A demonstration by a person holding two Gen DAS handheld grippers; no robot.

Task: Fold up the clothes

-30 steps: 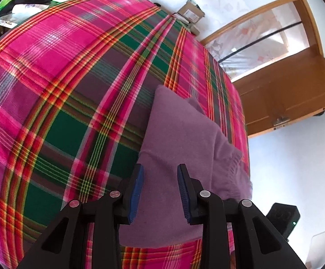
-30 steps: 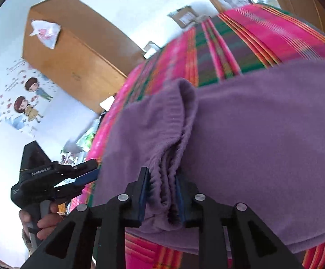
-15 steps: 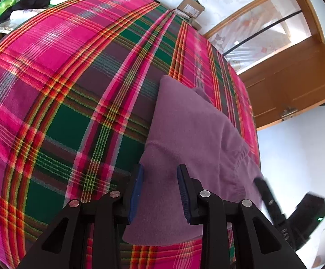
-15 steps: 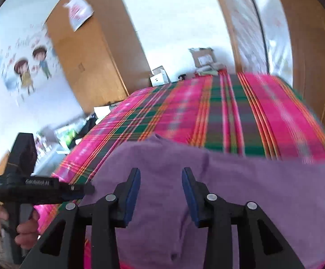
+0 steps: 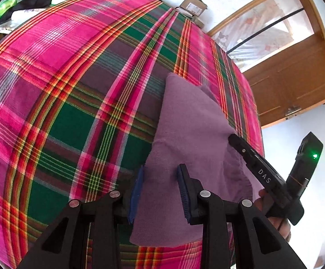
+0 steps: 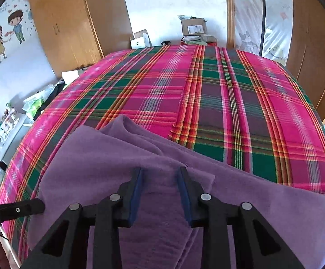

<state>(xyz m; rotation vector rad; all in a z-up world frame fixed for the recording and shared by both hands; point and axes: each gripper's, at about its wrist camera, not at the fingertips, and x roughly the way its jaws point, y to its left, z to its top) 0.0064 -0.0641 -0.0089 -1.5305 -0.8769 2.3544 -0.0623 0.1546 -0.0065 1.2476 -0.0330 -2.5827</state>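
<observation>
Black tongs, blue pads, silver screws

Garment: lies on the bed cover, at the bed's near edge, toward the near left corner in the right wrist view.
Left gripper: over the garment's near left corner, jaws apart.
Right gripper: above the garment's near middle, jaws apart.
Boxes: on the floor beyond the bed's far edge.
Wardrobe: behind the bed's far left corner.
Door: beyond the bed's right edge.
</observation>
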